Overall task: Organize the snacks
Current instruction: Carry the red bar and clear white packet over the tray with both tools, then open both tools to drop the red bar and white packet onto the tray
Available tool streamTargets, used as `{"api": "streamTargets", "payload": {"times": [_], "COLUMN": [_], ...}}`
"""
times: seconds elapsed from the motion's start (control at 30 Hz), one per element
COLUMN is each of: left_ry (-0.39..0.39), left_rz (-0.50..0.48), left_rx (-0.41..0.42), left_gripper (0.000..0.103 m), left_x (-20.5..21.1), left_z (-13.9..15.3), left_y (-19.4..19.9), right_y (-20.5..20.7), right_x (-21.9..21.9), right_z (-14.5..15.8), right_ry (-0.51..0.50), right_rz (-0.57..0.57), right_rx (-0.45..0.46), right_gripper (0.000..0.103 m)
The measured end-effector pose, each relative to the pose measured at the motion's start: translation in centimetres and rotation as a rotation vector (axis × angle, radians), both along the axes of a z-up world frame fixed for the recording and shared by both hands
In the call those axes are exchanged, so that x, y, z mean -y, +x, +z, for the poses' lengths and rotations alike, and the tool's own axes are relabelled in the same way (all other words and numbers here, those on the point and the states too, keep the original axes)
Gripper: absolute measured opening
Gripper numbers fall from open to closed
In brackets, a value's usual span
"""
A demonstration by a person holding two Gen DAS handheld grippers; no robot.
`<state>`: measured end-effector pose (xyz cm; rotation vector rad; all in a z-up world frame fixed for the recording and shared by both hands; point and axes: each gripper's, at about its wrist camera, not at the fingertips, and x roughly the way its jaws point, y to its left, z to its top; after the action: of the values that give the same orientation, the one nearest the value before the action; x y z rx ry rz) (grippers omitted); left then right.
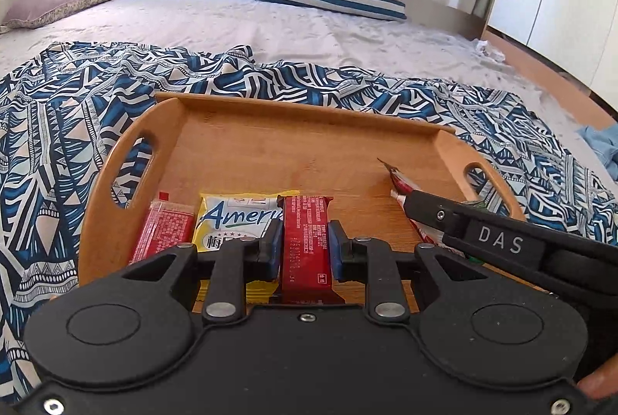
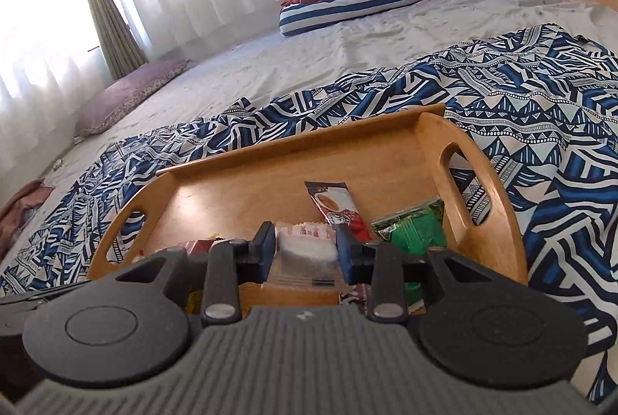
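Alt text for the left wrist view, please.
The left gripper is shut on a dark red snack bar over a wooden tray on a patterned blue cloth, beside a yellow packet and a red packet.

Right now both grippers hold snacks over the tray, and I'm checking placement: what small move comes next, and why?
Probably lower the left gripper slightly and release its red bar beside the yellow packet. The bar already hangs over the tray, in line with the snacks lying there.
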<state>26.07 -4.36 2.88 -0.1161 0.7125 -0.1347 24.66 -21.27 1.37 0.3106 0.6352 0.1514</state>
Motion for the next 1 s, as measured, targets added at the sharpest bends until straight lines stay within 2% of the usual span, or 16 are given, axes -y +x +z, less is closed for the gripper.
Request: {"api": "streamTargets", "payload": {"times": [0.43, 0.77, 0.87, 1.0], "left_ry": [0.017, 0.014, 0.031, 0.04], "left_rz": [-0.005, 0.001, 0.003, 0.021], "left_rx": [0.002, 0.009, 0.019, 0.03], "left_gripper": [0.023, 0.024, 0.028, 0.044], "left_x": [0.33, 0.26, 0.26, -0.22], "left_z": [-0.49, -0.23, 0.03, 0.44], "left_y": [0.32, 0.01, -0.21, -0.55], "right_y": [0.2, -0.08, -0.31, -0.59], "right_x": [-0.63, -0.74, -0.93, -0.81], "right_z": [-0.67, -0.62, -0.55, -0.43], "right_ry": [-0.022, -0.028, -0.041, -0.035], "right_rz": [0.02, 0.024, 0.025, 0.023], "right_rx": [-0.007, -0.003, 0.004, 0.002], "right_gripper": [0.039, 0.043, 0.043, 0.045]}}
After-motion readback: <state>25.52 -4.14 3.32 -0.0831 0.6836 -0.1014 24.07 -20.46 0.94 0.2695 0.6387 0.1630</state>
